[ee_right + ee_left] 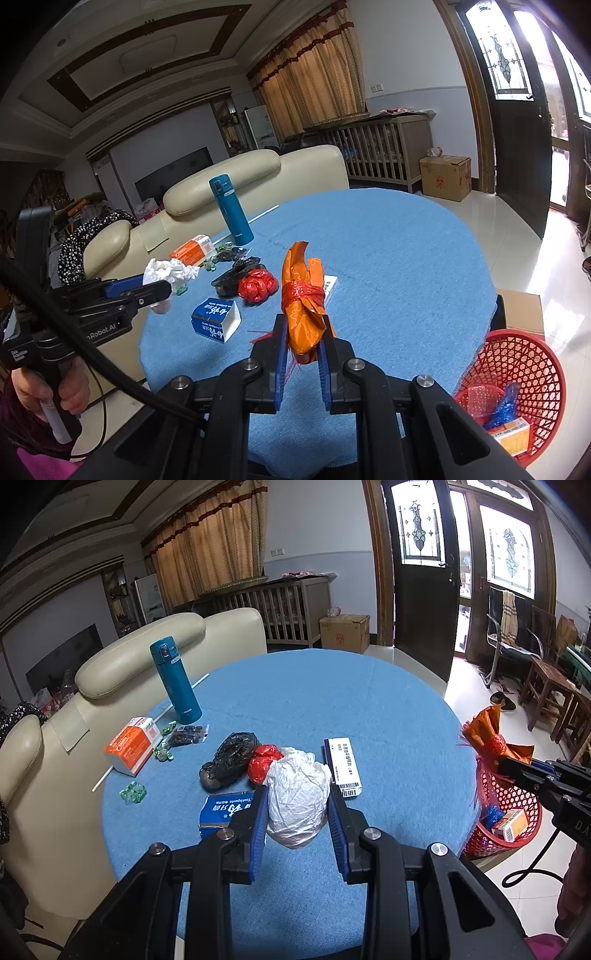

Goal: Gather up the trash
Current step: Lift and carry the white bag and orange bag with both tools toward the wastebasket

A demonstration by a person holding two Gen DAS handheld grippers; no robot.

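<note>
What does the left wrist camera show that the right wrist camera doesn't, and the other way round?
Only the left wrist view: the white paper wad's full body pinched between the left tongs, and the white box's printed face.

Only the right wrist view: the orange wrapper clamped in the right tongs, the hand gripping the left handle, and the basket's open inside.

Both: blue tablecloth, teal flask, red bag, toothpaste box.

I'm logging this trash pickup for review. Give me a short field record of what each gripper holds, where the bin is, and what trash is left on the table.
left gripper: shut on crumpled white paper
right gripper: shut on orange wrapper bundle
bin: red mesh basket on the floor beside the blue table, some trash already inside
left on table: black bag, red bag, blue toothpaste box, orange box
not trash: teal flask, upright
</note>
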